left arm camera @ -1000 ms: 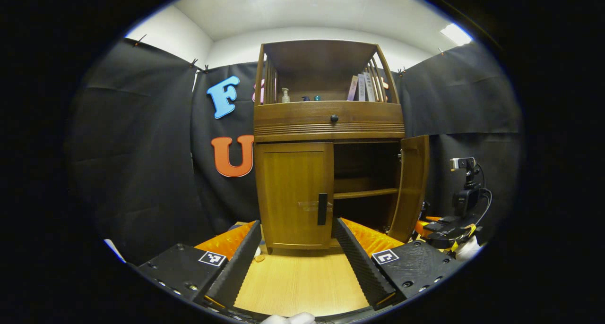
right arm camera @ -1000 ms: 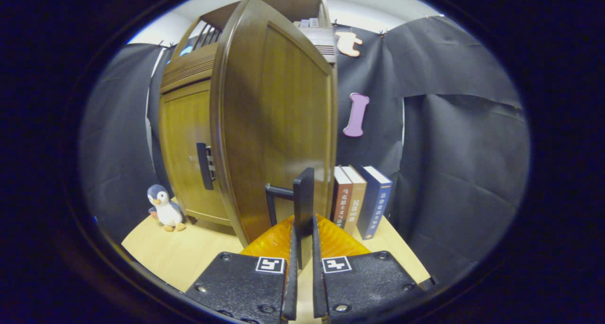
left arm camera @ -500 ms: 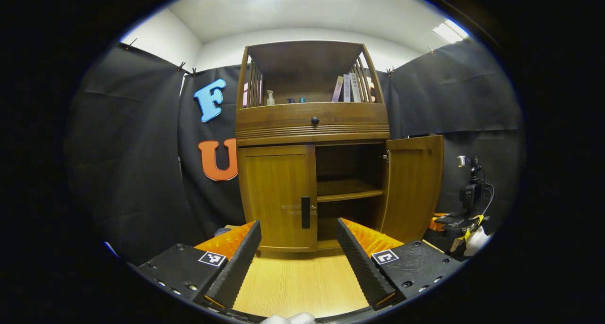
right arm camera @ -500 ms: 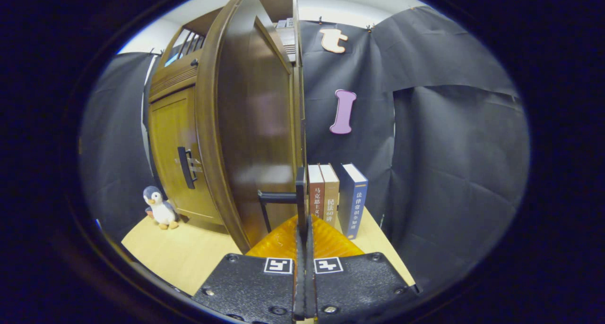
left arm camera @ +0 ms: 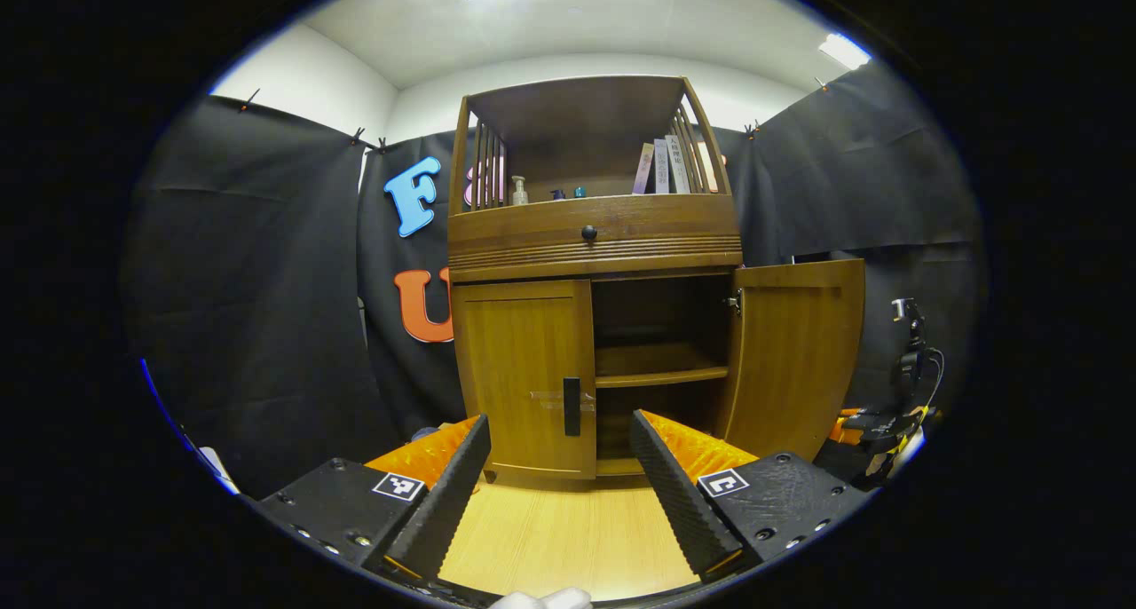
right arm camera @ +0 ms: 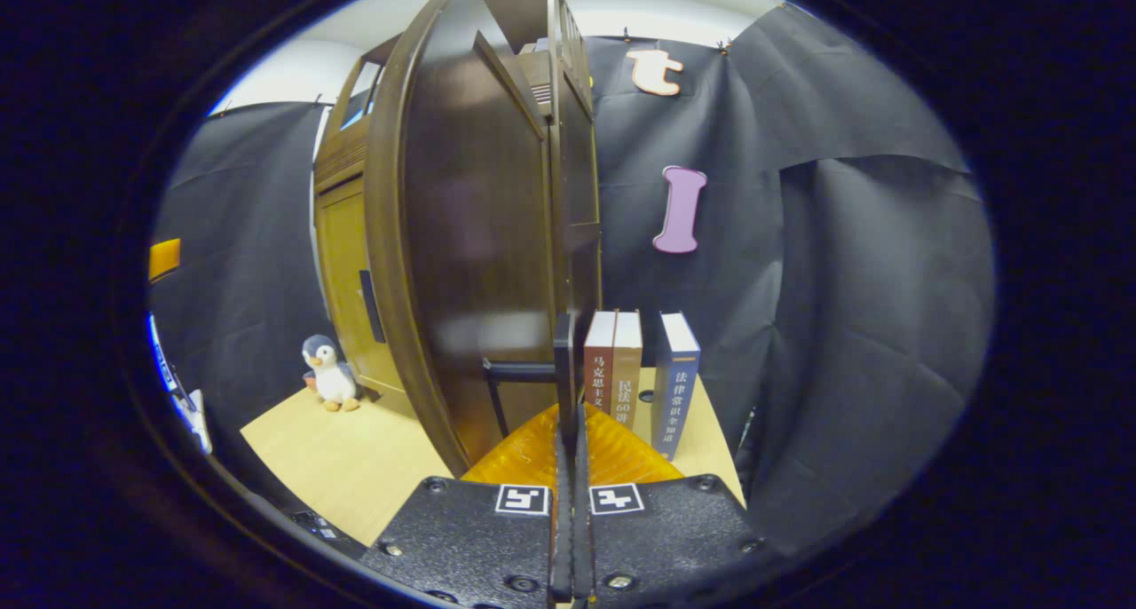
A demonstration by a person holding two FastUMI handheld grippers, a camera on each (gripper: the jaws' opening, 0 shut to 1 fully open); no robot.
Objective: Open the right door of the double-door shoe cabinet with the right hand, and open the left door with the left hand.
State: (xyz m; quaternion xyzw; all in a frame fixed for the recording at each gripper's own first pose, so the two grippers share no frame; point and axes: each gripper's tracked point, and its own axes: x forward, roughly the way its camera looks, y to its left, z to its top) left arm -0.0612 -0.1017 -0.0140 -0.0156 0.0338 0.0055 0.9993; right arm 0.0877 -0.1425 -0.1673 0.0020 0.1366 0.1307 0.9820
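The right door (left arm camera: 794, 356) is swinging wider than a moment ago, its handle (right arm camera: 563, 365) pinched between the closed fingers of the right gripper (right arm camera: 568, 431). The left gripper (left arm camera: 559, 467) is waiting wide open, facing the left door (left arm camera: 525, 374), which is shut and likely next.

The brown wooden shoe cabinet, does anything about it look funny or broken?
Nothing looks broken or spilled. The brown wooden shoe cabinet simply has its right door swung wide open while its left door is shut. The right tongs are closed on the right door's dark bar handle.
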